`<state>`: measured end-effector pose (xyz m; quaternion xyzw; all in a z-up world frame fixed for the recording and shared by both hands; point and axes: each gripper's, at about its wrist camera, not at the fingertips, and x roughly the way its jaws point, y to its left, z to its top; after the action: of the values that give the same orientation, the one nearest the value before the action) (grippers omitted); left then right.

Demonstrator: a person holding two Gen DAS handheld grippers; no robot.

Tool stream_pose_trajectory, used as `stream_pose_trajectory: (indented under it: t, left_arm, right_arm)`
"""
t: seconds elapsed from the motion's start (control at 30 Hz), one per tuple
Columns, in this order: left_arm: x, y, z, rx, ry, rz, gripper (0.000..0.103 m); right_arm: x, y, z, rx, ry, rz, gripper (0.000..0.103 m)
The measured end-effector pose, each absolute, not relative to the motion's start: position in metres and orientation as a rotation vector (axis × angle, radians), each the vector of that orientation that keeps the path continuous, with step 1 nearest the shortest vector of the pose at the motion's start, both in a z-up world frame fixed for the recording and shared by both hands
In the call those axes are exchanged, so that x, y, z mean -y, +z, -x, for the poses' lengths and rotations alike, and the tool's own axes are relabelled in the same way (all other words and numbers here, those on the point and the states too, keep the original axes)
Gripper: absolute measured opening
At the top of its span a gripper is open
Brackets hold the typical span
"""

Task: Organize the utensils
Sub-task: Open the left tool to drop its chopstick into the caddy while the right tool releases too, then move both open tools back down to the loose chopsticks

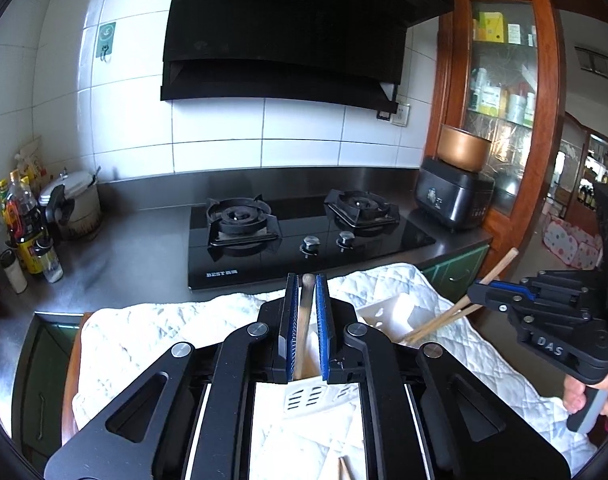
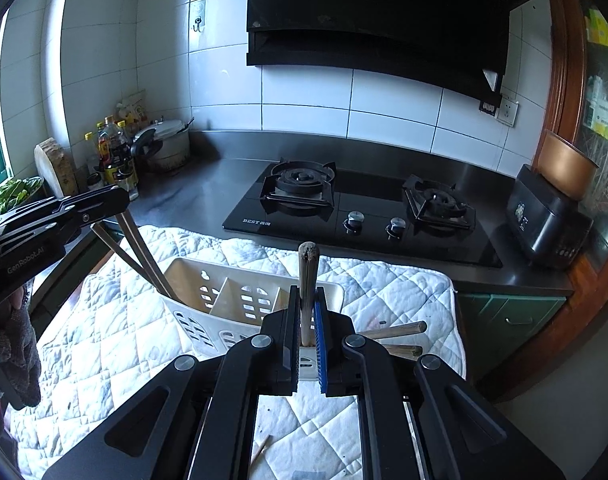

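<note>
Grippers both clamp chopsticks over a white utensil caddy (image 2: 240,296): left gripper (image 1: 307,320) at nine o'clock, right gripper (image 2: 306,320) at three o'clock.

A white quilted cloth (image 2: 384,292) covers the wooden table (image 1: 70,364) at the bottom of the frame, with a white slotted utensil caddy (image 2: 208,280) standing on it at centre. Two wooden sticks (image 2: 396,328) lie on the cloth just right of the caddy, and a thin stick (image 2: 260,448) rests on it at bottom centre
</note>
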<state>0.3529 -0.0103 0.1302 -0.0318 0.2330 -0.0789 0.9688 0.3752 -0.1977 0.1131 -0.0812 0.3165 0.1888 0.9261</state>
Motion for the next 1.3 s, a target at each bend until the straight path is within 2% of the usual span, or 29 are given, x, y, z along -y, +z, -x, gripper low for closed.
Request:
stream_pose_trajectory:
  t: [0.17, 0.23, 0.3, 0.4, 0.5, 0.63, 0.73, 0.93, 1.3]
  left_arm:
    - [0.016, 0.136, -0.342, -0.449, -0.177, 0.041, 0.012]
    - [0.017, 0.140, -0.333, -0.434, -0.177, 0.033, 0.026]
    - [0.016, 0.144, -0.322, -0.415, -0.181, 0.033, 0.032]
    - [0.016, 0.148, -0.302, -0.402, -0.186, 0.035, 0.033]
    - [0.014, 0.148, -0.278, -0.392, -0.178, 0.042, 0.039]
    - [0.010, 0.138, -0.245, -0.394, -0.175, 0.061, 0.040]
    - [0.005, 0.122, -0.222, -0.404, -0.170, 0.080, 0.048]
    - [-0.006, 0.082, -0.182, -0.439, -0.116, 0.080, 0.050]
    - [-0.034, 0.009, -0.148, -0.576, -0.043, 0.150, 0.050]
  right_arm:
    - [0.205, 0.118, -0.371, -0.623, 0.383, 0.147, 0.017]
    - [0.208, 0.122, -0.364, -0.606, 0.383, 0.138, 0.021]
    - [0.212, 0.127, -0.355, -0.586, 0.381, 0.134, 0.027]
    - [0.218, 0.130, -0.334, -0.560, 0.384, 0.128, 0.034]
    - [0.223, 0.126, -0.311, -0.549, 0.380, 0.134, 0.039]
    - [0.228, 0.107, -0.279, -0.571, 0.387, 0.134, 0.040]
    - [0.229, 0.085, -0.254, -0.595, 0.388, 0.135, 0.040]
    - [0.224, 0.026, -0.210, -0.670, 0.388, 0.153, 0.040]
    - [0.209, -0.058, -0.168, -0.885, 0.436, -0.050, 0.037]
